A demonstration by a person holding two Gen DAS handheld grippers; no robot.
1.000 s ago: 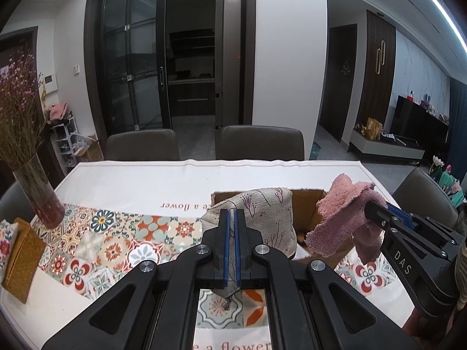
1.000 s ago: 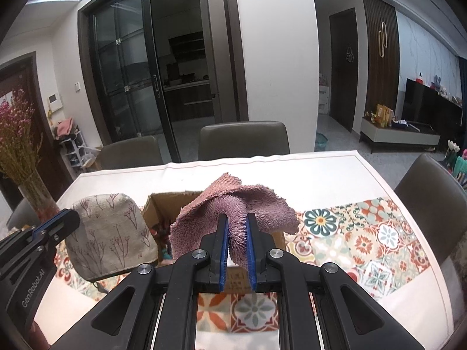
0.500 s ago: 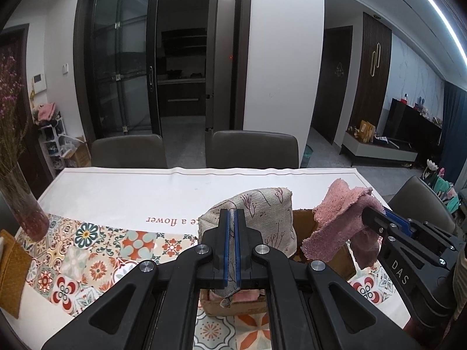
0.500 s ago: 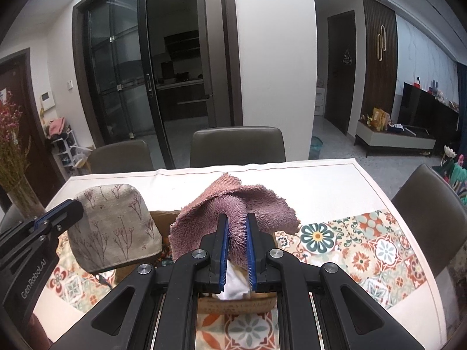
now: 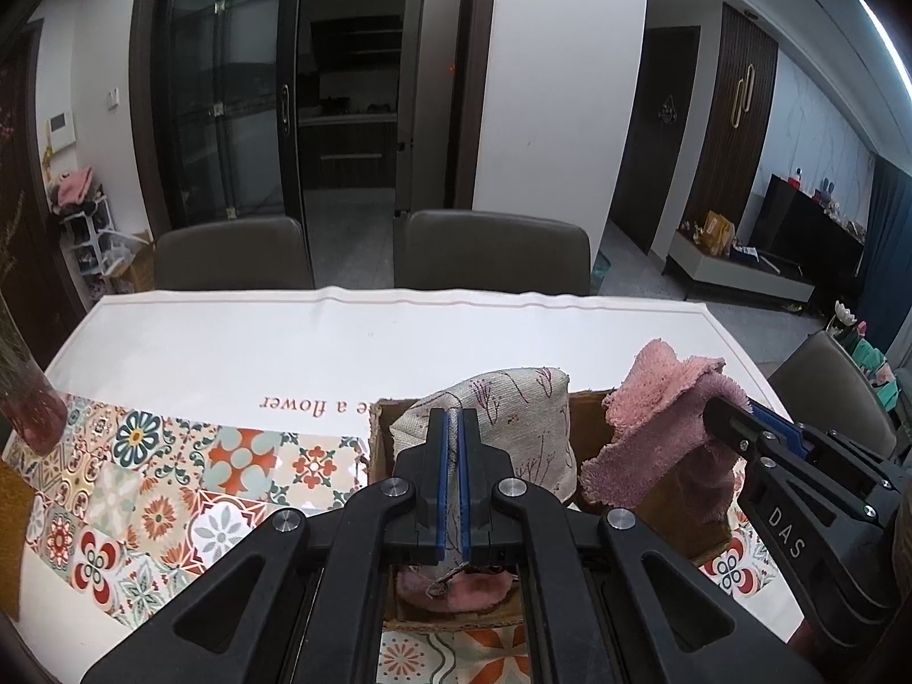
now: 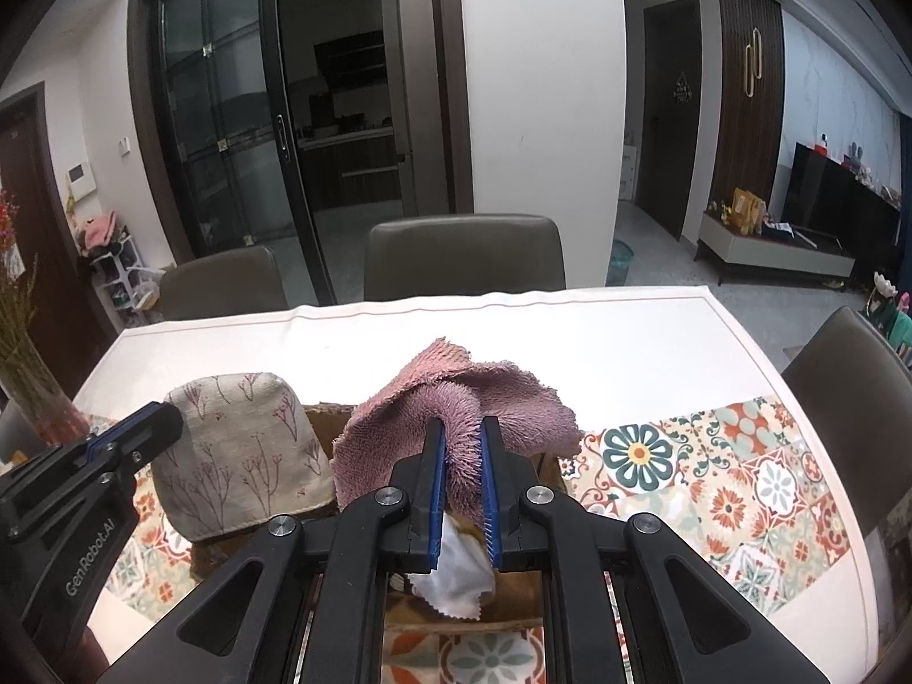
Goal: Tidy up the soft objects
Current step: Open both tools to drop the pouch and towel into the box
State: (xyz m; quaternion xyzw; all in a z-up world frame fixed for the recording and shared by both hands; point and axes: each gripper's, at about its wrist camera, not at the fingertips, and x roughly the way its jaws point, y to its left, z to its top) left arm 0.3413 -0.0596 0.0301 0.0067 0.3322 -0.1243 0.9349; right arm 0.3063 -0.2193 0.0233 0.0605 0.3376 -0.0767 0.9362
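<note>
A dining table wears a white cloth with a patterned tile band. Near its front edge sits an open cardboard box. Above it, the left gripper pinches a beige, twig-printed linen pouch, standing upright. To its right, the right gripper clamps a fluffy pink towel, bunched and drooping. Only the right view shows a white cloth inside the box; the left shows a pink one.

Pink towel pinched in right tongs above cardboard box — beige pouch alongside
</note>
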